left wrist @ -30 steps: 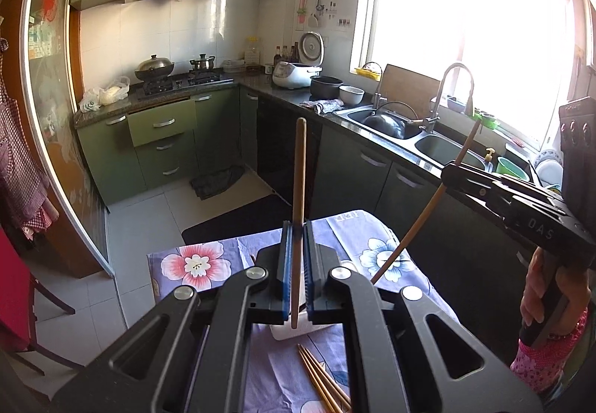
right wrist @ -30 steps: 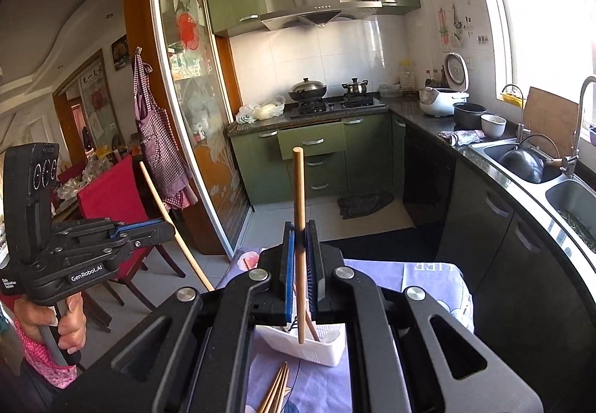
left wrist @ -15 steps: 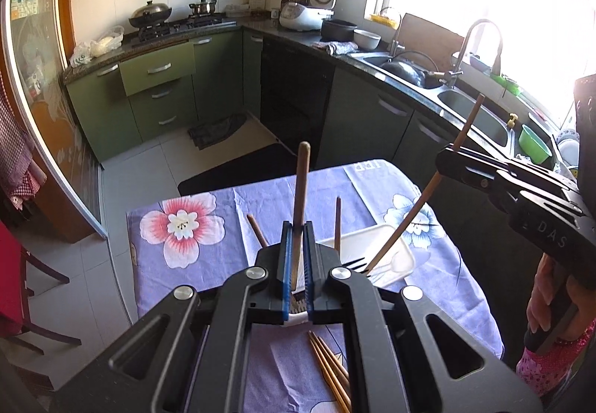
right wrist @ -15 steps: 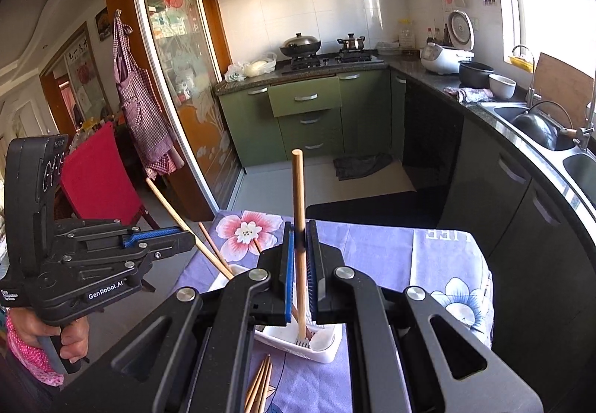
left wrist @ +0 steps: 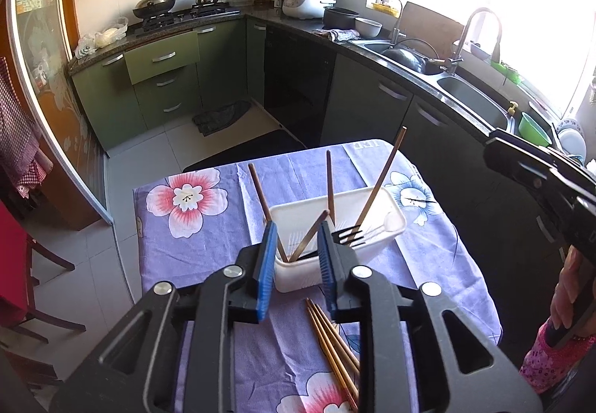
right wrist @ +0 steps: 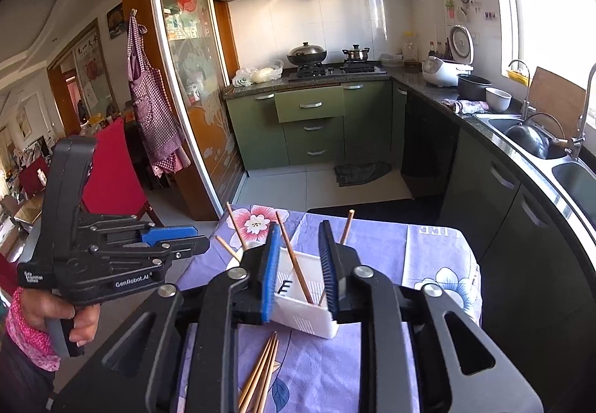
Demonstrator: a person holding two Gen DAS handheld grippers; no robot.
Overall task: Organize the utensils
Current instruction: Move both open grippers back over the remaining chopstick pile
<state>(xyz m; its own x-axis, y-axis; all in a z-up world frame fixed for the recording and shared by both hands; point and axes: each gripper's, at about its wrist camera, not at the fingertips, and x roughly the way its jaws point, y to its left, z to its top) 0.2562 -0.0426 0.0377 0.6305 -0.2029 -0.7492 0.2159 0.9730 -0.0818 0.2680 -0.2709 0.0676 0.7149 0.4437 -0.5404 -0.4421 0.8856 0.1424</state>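
Observation:
A white plastic basket [left wrist: 372,202] [right wrist: 298,318] stands on the flowered purple tablecloth [left wrist: 208,245]. Several wooden-handled utensils [left wrist: 383,178] lean in it, heads down; a fork head [left wrist: 346,236] shows inside. My left gripper [left wrist: 296,256] is open and empty just above the basket's near end. My right gripper [right wrist: 300,264] is open and empty over the basket too. Loose wooden chopsticks [left wrist: 331,338] [right wrist: 260,372] lie on the cloth in front of the basket.
The small table [right wrist: 439,256] stands in a kitchen. Green cabinets and a stove [left wrist: 175,10] are behind. A counter with a sink [left wrist: 473,96] runs along the right. A red chair [right wrist: 111,170] stands at the left.
Both grippers came down toward the basket and opened. The wooden-handled utensils they held now stand in the basket.

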